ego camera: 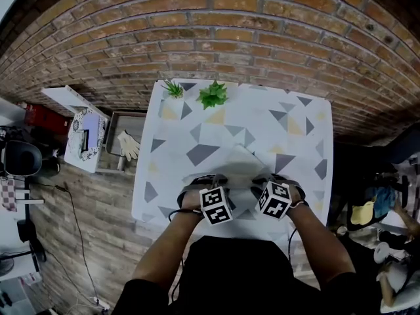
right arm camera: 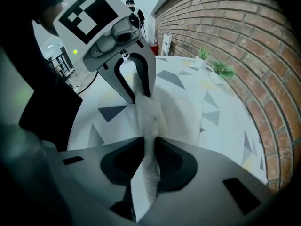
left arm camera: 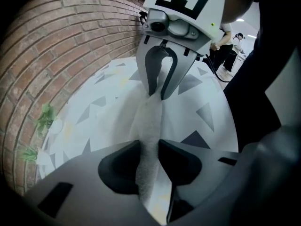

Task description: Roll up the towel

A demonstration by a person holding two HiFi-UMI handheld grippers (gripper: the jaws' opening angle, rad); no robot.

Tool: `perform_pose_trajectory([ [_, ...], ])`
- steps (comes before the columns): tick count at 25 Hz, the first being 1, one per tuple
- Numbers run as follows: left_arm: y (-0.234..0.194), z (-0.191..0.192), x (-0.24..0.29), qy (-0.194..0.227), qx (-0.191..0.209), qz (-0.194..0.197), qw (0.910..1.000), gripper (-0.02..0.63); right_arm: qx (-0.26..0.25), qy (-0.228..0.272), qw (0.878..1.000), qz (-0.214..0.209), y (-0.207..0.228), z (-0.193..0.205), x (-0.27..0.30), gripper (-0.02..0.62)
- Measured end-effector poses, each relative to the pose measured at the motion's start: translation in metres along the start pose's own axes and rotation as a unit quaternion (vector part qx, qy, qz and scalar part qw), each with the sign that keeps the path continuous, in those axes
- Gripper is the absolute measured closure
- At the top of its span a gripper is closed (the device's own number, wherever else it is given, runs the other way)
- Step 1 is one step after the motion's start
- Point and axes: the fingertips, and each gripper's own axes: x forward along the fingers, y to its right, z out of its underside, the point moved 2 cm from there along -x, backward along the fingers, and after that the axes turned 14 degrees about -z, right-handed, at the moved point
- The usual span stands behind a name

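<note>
In the head view, the marker cubes (ego camera: pixel 216 205) cover the near edge of the towel (ego camera: pixel 239 165) and all the fingers (left arm camera: pixel 117 166). The person's torso hides the near edge of the bench (ego camera: pixel 164 176). In the views from the left gripper (left arm camera: pixel 149 166) and the right gripper (right arm camera: pixel 149 160), the towel's gripped end passes under the gripper body, unseen. Clutter (ego camera: pixel 394 228) at the head view's right edge is cut off and too small to name.

The white, triangle-patterned surface (ego camera: pixel 197 136) carries a white towel (ego camera: pixel 239 166) near its front edge, with a spiky plant (ego camera: pixel 174 88) and a bushier plant (ego camera: pixel 212 95) at its far edge.
</note>
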Motion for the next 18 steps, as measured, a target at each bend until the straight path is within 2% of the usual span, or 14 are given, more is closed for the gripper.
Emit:
perform_pose_trajectory([
  [5, -0.011, -0.004, -0.002, -0.002, 0.002, 0.029, 0.9996, 0.508, 0.017, 0.014, 0.999, -0.042, 0.009, -0.005, -0.010, 0.520],
  [8, -0.021, -0.009, -0.003, 0.002, 0.011, 0.028, 0.9995, 0.508, 0.032, 0.024, 0.998, -0.057, 0.017, -0.007, -0.016, 0.525],
  [9, -0.023, -0.010, -0.002, 0.004, 0.019, 0.023, 0.9995, 0.481, 0.038, 0.028, 0.997, -0.060, 0.020, -0.008, -0.017, 0.526],
  [11, -0.025, -0.012, 0.002, 0.004, 0.035, 0.010, 0.9993, 0.374, 0.050, 0.035, 0.996, -0.067, 0.024, -0.008, -0.018, 0.526],
  [13, -0.027, -0.014, 0.009, 0.003, 0.042, -0.006, 0.9991, 0.362, 0.060, 0.041, 0.995, -0.074, 0.026, -0.009, -0.018, 0.528],
  [15, -0.028, -0.015, 0.014, 0.002, 0.035, -0.009, 0.9994, 0.368, 0.070, 0.048, 0.994, -0.076, 0.029, -0.009, -0.018, 0.527],
  [18, -0.025, -0.019, 0.015, 0.005, 0.027, 0.009, 0.9996, 0.483, 0.078, 0.050, 0.993, -0.075, 0.030, -0.006, -0.018, 0.526],
])
